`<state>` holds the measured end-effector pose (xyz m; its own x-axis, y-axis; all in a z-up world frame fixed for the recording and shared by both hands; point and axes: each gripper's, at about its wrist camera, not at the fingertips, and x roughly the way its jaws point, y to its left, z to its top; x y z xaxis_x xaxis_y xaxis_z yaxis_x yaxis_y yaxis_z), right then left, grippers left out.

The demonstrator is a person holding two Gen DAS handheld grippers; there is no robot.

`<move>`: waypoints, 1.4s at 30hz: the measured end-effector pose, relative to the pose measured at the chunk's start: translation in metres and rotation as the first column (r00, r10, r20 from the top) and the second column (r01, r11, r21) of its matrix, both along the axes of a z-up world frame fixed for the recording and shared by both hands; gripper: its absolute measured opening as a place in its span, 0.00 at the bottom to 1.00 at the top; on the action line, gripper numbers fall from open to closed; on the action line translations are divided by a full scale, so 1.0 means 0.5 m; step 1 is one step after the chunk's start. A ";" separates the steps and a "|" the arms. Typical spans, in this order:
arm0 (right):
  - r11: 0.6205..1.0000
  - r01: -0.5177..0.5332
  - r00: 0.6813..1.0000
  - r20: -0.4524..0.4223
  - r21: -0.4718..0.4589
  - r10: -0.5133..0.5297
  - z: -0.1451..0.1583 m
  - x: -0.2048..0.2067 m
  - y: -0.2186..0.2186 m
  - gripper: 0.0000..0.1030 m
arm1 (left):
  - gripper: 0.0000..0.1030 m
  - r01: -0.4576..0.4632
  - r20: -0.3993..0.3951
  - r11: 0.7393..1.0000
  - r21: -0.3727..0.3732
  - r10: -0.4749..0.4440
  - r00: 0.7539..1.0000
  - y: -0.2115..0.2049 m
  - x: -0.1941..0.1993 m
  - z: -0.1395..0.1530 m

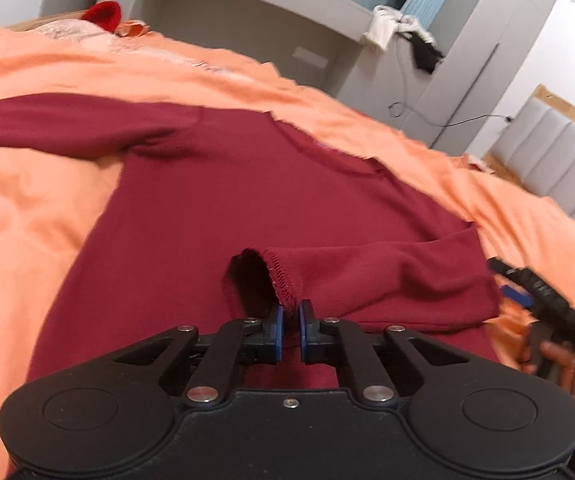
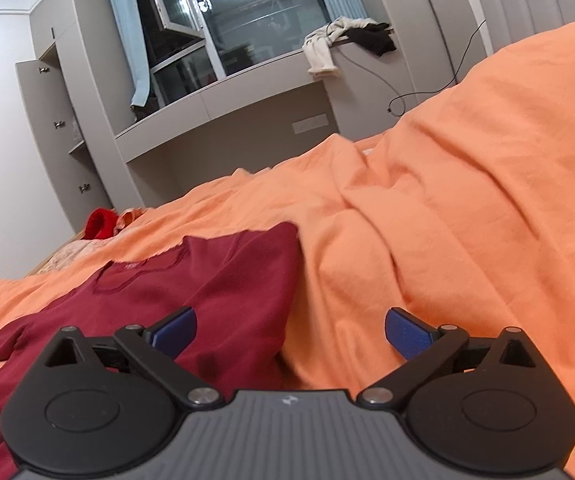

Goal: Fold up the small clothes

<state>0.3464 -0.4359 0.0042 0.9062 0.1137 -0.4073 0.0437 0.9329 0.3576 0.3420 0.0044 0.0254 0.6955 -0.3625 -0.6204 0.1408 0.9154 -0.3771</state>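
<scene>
A dark red long-sleeved top (image 1: 227, 208) lies flat on the orange bedspread (image 1: 27, 200). Its right sleeve (image 1: 367, 276) is folded across the body and its left sleeve (image 1: 59, 124) stretches out to the left. My left gripper (image 1: 291, 320) is shut on the cuff (image 1: 283, 284) of the folded sleeve, which hangs open just past the blue pads. My right gripper (image 2: 290, 332) is open and empty, over the top's right edge (image 2: 247, 280). It also shows at the right of the left wrist view (image 1: 527, 284).
The orange bedspread (image 2: 467, 200) rises in a rumpled mound to the right. A bright red cloth (image 2: 101, 222) lies at the bed's far edge. A grey built-in desk (image 2: 227, 100) under the window carries draped clothes (image 2: 347, 40). A padded headboard (image 1: 559, 160) stands at the right.
</scene>
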 end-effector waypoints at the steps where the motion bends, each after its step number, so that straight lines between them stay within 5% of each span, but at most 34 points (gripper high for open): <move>1: 1.000 -0.003 1.000 -0.007 -0.004 0.003 -0.002 0.004 0.001 1.00 | 0.08 -0.014 -0.010 1.000 0.006 0.014 1.000 0.005 0.008 -0.007; 7: 0.990 -0.034 0.992 -0.128 -0.140 0.016 -0.020 0.025 0.033 0.99 | 0.08 -0.042 -0.027 0.999 -0.009 0.042 0.999 0.025 0.036 -0.016; 15: 0.982 -0.057 0.996 -0.077 -0.178 0.044 -0.003 -0.007 0.045 1.00 | 0.13 -0.043 0.003 0.999 -0.025 0.043 0.999 0.035 0.056 -0.008; 20: 0.960 -0.163 0.987 -0.025 -0.226 0.161 0.035 -0.038 0.090 1.00 | 0.28 -0.058 -0.015 0.998 -0.030 0.057 0.998 0.047 0.054 -0.006; 22: 0.950 -0.194 0.980 -0.019 -0.245 0.196 0.044 -0.044 0.115 1.00 | 0.50 -0.066 0.016 0.998 -0.011 0.066 0.998 0.044 0.040 0.004; 24: 0.929 -0.231 0.971 -0.014 -0.290 0.237 0.052 -0.050 0.153 1.00 | 0.65 -0.064 0.050 0.998 0.024 0.063 0.997 0.035 0.028 0.012; 31: 0.788 -0.331 0.915 0.027 -0.518 0.402 0.065 -0.064 0.307 0.99 | 0.64 -0.028 0.011 0.976 0.216 0.026 1.000 -0.003 0.037 -0.014; 38: 0.600 -0.416 0.875 -0.121 -0.683 0.469 0.016 -0.069 0.412 0.99 | 0.64 -0.019 0.013 0.984 0.175 0.017 1.000 0.022 0.029 -0.012; 42: 0.614 -0.425 0.870 -0.111 -0.665 0.481 0.017 -0.090 0.395 0.99 | 0.75 -0.052 0.025 0.992 0.112 0.049 0.998 0.050 0.022 0.002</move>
<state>0.3014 -0.2384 0.0125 0.8424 0.2512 -0.4766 -0.4483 0.8175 -0.3616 0.3528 0.0293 0.0262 0.7254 -0.2555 -0.6392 0.1009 0.9580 -0.2684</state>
